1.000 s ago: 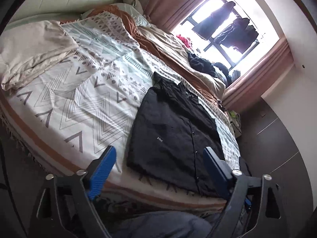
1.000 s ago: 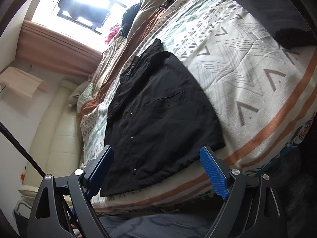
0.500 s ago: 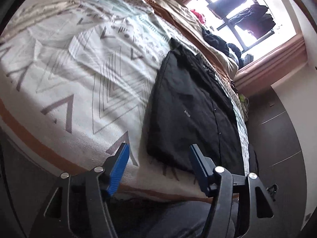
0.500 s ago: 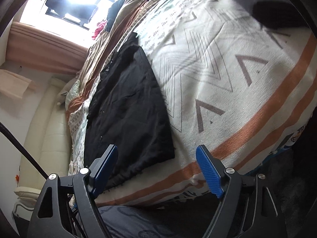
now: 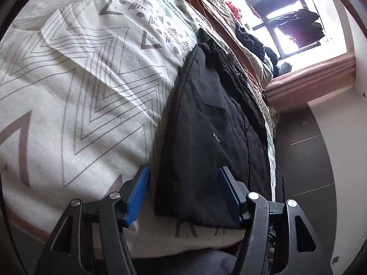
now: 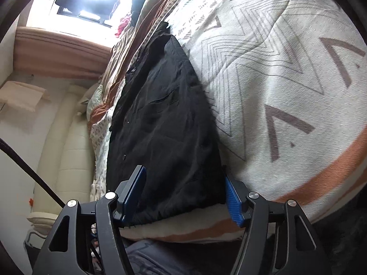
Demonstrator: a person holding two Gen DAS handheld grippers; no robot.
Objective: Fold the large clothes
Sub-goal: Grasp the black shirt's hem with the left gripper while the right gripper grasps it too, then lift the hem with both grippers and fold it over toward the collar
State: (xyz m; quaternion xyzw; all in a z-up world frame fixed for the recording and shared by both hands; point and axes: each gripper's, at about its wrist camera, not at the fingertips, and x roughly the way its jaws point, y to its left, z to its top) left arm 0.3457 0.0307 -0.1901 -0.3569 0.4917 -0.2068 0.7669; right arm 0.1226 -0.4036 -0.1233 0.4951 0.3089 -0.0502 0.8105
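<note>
Across the near half of the bed (image 5: 68, 91), on its patterned chevron cover, the black jacket (image 5: 206, 126) lies flat with its buttoned front up, hem toward the bed's near edge and collar toward the window (image 5: 286, 23). Left gripper (image 5: 183, 194) sits at the hem's left corner, jaws apart, the fabric edge between the blue pads but not pressed. Right gripper (image 6: 185, 194) straddles the hem's right corner; its jaws are closing, cloth lies between them, and no pinch shows yet. For a clean fold, judge it best to seat both pad pairs fully over the hem, taking every layer at each corner, close both evenly, then lift together so the hem travels straight toward the collar without skewing. The soft cover may bunch, so avoid catching it with the lower pads. Beyond the jacket, a brown blanket (image 6: 142, 52) and loose dark clothes (image 5: 252, 39) lie under the curtain (image 6: 57, 52); a cream sofa (image 6: 68, 149) stands alongside.
</note>
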